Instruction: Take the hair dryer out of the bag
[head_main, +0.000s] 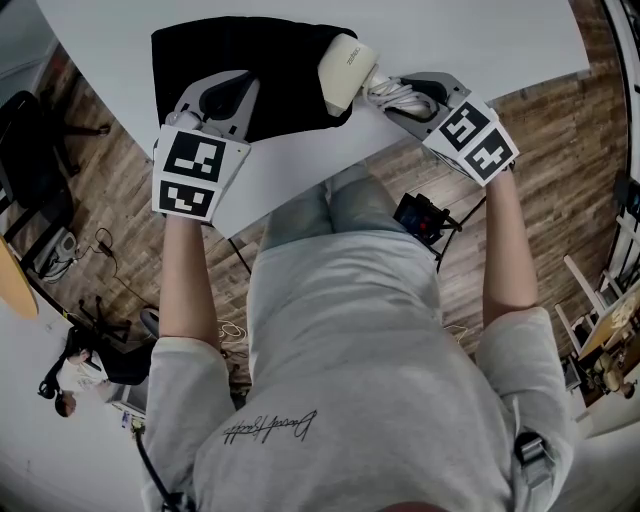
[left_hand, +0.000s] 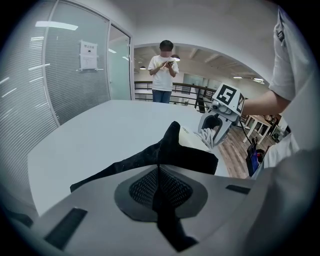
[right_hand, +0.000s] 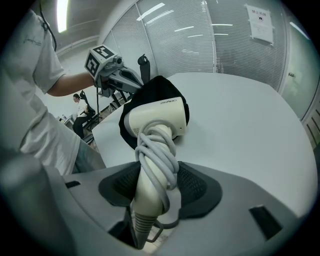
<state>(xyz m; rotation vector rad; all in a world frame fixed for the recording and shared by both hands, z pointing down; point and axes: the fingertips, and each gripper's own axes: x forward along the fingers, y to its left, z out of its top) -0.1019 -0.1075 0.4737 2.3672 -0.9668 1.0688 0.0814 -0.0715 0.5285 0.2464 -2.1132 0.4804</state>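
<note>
While left tool (left_hand: 159, 170) nips bag (left_hand: 192, 158), hair dryer (right_hand: 156, 119) — in right tool (right_hand: 153, 186)

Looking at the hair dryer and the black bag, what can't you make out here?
- Front end of the hair dryer: every view, covered by the black bag.
- Plug of the cord: right gripper view, lost below the jaws of the right gripper.
- The dryer's lettering: head and right gripper views, too small.
- Wall notice: left gripper view, too small to read.
</note>
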